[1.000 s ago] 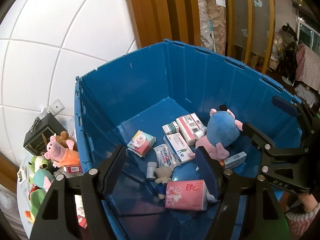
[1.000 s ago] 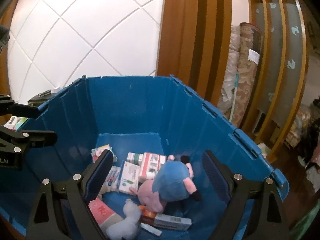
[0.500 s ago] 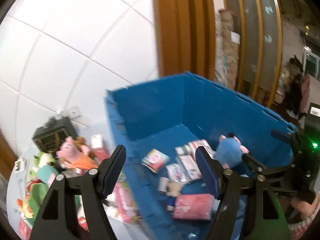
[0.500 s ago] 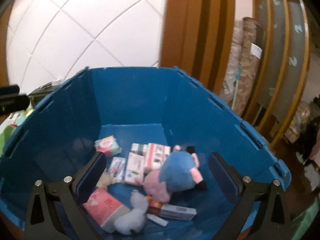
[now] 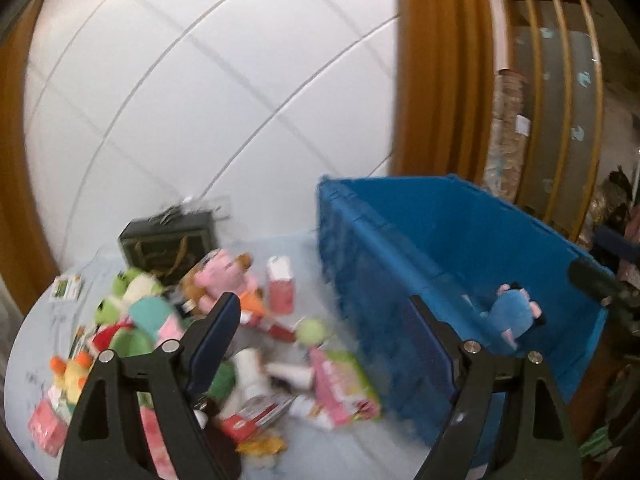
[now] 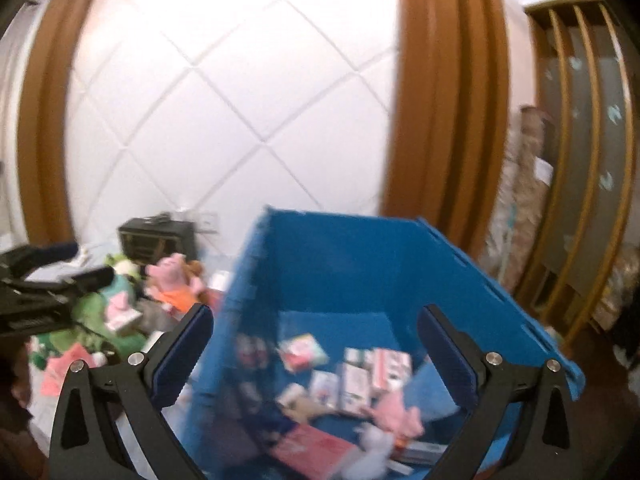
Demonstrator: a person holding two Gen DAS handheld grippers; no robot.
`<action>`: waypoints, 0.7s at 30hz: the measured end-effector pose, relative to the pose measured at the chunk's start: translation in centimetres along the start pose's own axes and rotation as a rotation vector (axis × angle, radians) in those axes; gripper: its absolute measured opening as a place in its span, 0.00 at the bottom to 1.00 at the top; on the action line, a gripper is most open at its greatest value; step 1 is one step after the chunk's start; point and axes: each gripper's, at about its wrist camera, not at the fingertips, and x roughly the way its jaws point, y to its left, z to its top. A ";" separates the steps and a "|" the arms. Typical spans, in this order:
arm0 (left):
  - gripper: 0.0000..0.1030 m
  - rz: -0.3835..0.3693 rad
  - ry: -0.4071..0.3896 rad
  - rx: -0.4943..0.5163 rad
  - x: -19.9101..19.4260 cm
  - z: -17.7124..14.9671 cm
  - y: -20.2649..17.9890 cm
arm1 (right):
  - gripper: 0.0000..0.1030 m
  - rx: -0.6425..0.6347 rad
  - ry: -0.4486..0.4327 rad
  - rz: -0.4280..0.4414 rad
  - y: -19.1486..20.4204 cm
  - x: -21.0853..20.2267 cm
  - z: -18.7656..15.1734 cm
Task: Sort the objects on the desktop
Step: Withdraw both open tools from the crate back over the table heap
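Blue crate [image 5: 460, 248] beside a heap of plush toys [image 5: 160, 312]
Left gripper [image 5: 326, 332] and right gripper [image 6: 316, 344] both gape wide, holding nothing.

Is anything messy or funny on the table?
Yes. Toys and packs lie jumbled in a heap on the table left of the blue bin, some tipped on their sides, like the pink pack. A pink pig lies on the pile. Nothing looks spilled or broken, though the pictures are blurry.
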 end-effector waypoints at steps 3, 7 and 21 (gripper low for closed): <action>0.81 0.057 0.029 -0.021 -0.2 -1.6 3.8 | 1.00 -0.029 -0.012 0.044 3.8 0.0 0.7; 0.81 0.117 0.072 -0.088 -0.5 -4.2 9.8 | 1.00 -0.047 -0.006 0.104 8.4 0.7 1.3; 0.81 0.400 0.335 -0.277 -0.6 -18.5 29.6 | 1.00 -0.056 0.192 0.311 20.8 8.4 -3.3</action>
